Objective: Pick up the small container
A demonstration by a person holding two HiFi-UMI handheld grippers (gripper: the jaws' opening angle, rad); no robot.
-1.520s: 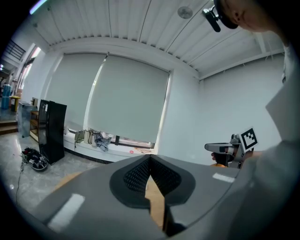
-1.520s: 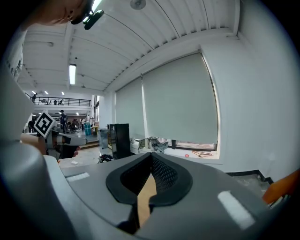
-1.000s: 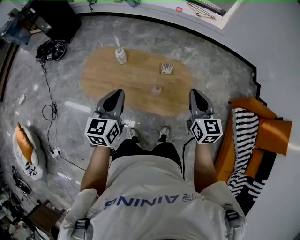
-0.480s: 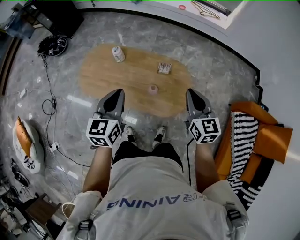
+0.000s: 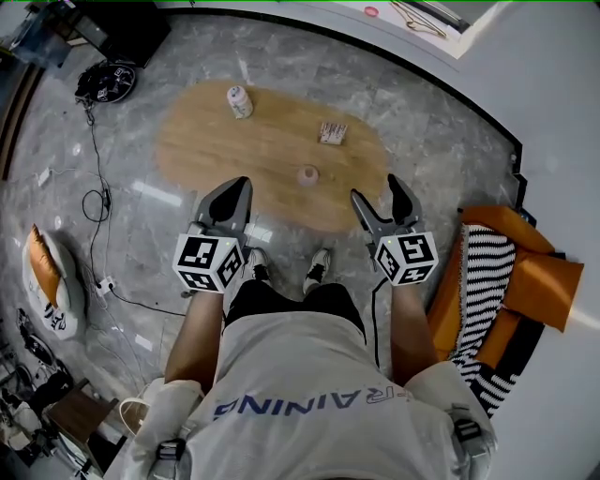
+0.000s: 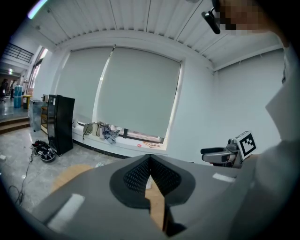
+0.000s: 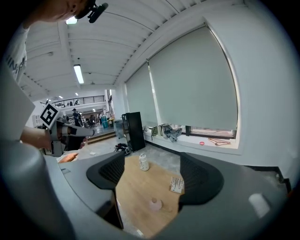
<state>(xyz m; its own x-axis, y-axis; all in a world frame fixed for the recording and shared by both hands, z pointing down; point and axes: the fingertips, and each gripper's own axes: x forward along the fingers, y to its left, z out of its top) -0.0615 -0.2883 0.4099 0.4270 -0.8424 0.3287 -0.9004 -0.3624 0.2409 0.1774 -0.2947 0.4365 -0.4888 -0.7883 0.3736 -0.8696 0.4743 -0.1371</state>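
Note:
The small pink container (image 5: 308,175) (image 7: 154,203) stands on the oval wooden table (image 5: 206,150) near its front edge. It is ahead of both grippers and touched by neither. My right gripper (image 5: 379,192) (image 7: 152,176) hovers at the table's near right end; its jaws are opening and nothing is between them. My left gripper (image 5: 234,189) (image 6: 150,172) is held at the table's near left edge, shut and empty. A white bottle (image 5: 240,101) (image 7: 144,162) stands at the far left of the table. A small printed packet (image 5: 330,132) (image 7: 176,184) lies to the far right.
An orange chair (image 5: 534,272) with a striped cloth stands close on the right. Cables (image 5: 98,216) trail over the marble floor on the left, near an orange cushion (image 5: 42,281). A black cabinet (image 5: 122,28) stands at the far left. The person's shoes (image 5: 319,267) are just below the table edge.
The right gripper's jaws have gone from shut to spread apart. Both grippers stay in about the same place; the left one is unchanged.

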